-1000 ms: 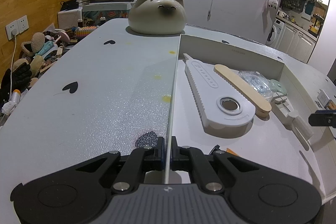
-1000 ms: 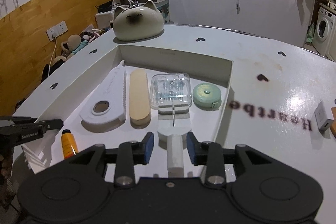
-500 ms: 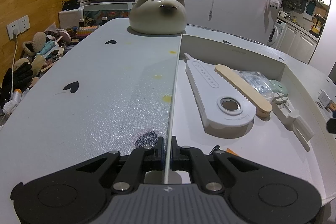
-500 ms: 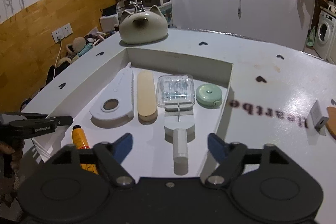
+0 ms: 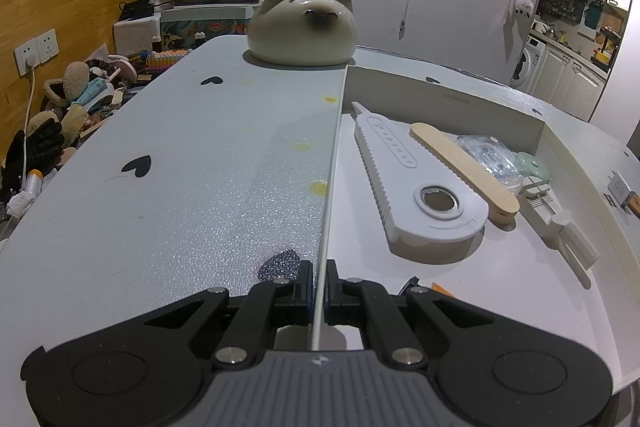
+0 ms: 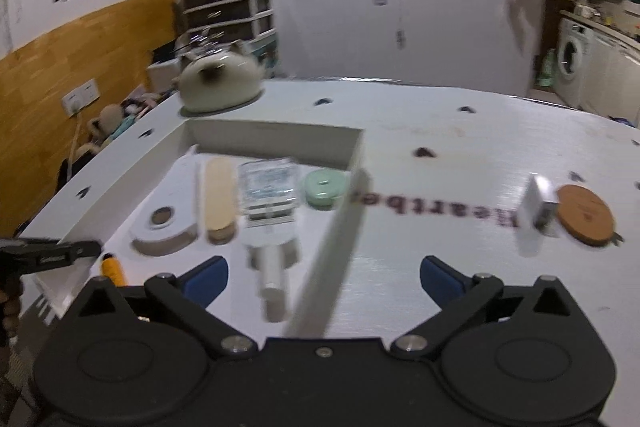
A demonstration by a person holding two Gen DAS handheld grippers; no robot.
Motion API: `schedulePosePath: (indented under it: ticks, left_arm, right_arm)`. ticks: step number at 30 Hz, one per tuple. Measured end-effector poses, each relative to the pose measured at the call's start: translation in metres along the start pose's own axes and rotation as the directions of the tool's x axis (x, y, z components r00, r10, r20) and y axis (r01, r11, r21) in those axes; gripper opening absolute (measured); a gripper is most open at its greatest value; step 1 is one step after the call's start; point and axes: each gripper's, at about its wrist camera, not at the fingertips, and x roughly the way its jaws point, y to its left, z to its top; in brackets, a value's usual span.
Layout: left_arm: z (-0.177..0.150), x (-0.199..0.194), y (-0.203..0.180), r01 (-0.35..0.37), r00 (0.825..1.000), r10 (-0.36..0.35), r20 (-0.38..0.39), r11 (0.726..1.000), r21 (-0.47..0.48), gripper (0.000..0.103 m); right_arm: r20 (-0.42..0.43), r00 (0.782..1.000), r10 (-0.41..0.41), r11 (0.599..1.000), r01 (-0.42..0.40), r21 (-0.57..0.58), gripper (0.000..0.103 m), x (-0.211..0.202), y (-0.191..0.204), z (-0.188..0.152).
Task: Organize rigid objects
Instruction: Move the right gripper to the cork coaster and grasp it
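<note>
Risks, largest item first. The box (image 6: 280,143) sits on the table (image 5: 160,187), and the left claw (image 5: 319,279) is pinched shut on its thin left wall. Any pull or twist of that hand would likely drag or tip the box and slide the row inside it out of line. The right claw (image 6: 322,277) stands wide; its jaws have just been opening and nothing is gripped. The box's right wall runs up between them, so a low sideways move could catch a pad on that wall. Inside the box, left to right, lie the toothed white tool (image 5: 400,187), wooden stick (image 5: 460,163), clear case (image 5: 486,157) and green tape measure (image 6: 325,187). The white-handled tool (image 6: 272,267) lies in front of the case, loose and round, and might roll if the box is jolted. Outside on the table to the right, the brown coaster (image 6: 584,217) and small white plug (image 6: 536,203) are judged not yet sorted. The plug stands on edge and a clumsy approach may topple it. Hard to read: the whole right view is smeared by motion, so edges and contacts there are uncertain. The printed word on the table is partly hidden by the wall. The case contents are illegible. The orange tube (image 6: 112,269) shows only partly in both views.
</note>
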Motion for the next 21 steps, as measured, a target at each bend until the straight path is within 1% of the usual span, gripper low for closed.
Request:
schedulePosePath:
  ticks: [5,9,12,14,17,19,21]
  left_arm:
    - [0.0,0.0,0.001,-0.001,1.0,0.001,0.0,1.0,0.0,0.004]
    - [0.0,-0.001,0.001,-0.002,1.0,0.002,0.0,1.0,0.001,0.004]
    - [0.0,-0.001,0.001,-0.002,1.0,0.002,-0.001,1.0,0.001,0.004]
    - [0.0,-0.001,0.001,-0.002,1.0,0.002,0.0,1.0,0.0,0.004]
    - [0.0,-0.001,0.001,-0.002,1.0,0.002,-0.001,1.0,0.0,0.004]
    - [0.0,-0.001,0.001,-0.003,1.0,0.003,-0.001,1.0,-0.001,0.004]
    - [0.0,-0.001,0.001,-0.004,1.0,0.004,-0.001,1.0,-0.003,0.004]
  right_arm:
    - [0.009,0.997,-0.078,0.995,0.077,0.071,0.103,-0.001,-0.037,-0.006]
    - [0.005,0.983,-0.182,0.979,0.181,0.092,0.103,0.001,-0.068,-0.011]
    - [-0.004,0.964,-0.267,0.959,0.266,0.098,0.103,0.004,-0.093,-0.013]
    - [-0.009,0.947,-0.322,0.941,0.321,0.102,0.103,0.006,-0.111,-0.014]
    - [0.011,0.922,-0.386,0.918,0.383,0.107,0.103,0.013,-0.136,-0.018]
    - [-0.018,0.906,-0.422,0.9,0.422,0.109,0.103,0.022,-0.152,-0.018]
    - [-0.051,0.899,-0.435,0.891,0.438,0.123,0.103,0.033,-0.169,-0.019]
